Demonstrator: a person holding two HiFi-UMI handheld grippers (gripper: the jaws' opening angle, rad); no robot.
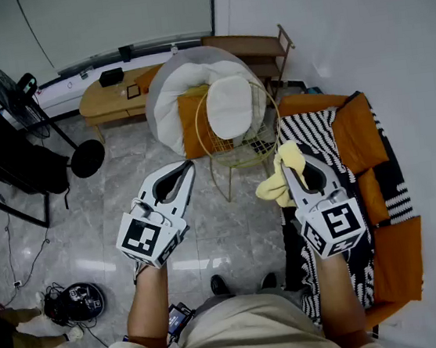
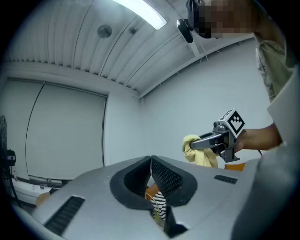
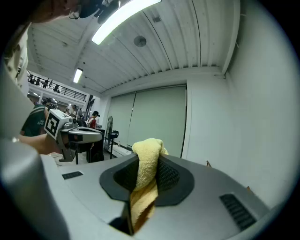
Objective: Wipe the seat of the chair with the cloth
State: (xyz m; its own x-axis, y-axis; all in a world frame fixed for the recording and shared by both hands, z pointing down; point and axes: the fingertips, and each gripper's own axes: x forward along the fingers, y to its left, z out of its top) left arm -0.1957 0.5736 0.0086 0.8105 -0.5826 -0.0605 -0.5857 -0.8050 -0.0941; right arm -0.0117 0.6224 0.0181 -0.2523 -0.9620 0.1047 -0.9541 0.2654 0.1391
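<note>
Small room, white walls point(image 1: 342, 28), glossy grey marble-tile floor point(image 1: 120, 213).
A pale roller blind point(image 1: 120, 16) is seen across the far wall, with a low wooden bench point(image 1: 106, 100) set below it carrying small dark items. A black pedestal fan point(image 1: 3, 84) is noted at the left, beside a black stand point(image 1: 11, 155). A sofa with orange cushions point(image 1: 356, 144) is placed along the right wall and draped with a black-and-white striped throw point(image 1: 312, 138). A round black device point(image 1: 76, 302) and loose cables are recorded on the floor at lower left. The ceiling point(image 3: 187, 37) is clad in white ribbed panels and lit by a tube light point(image 3: 124, 16).
</note>
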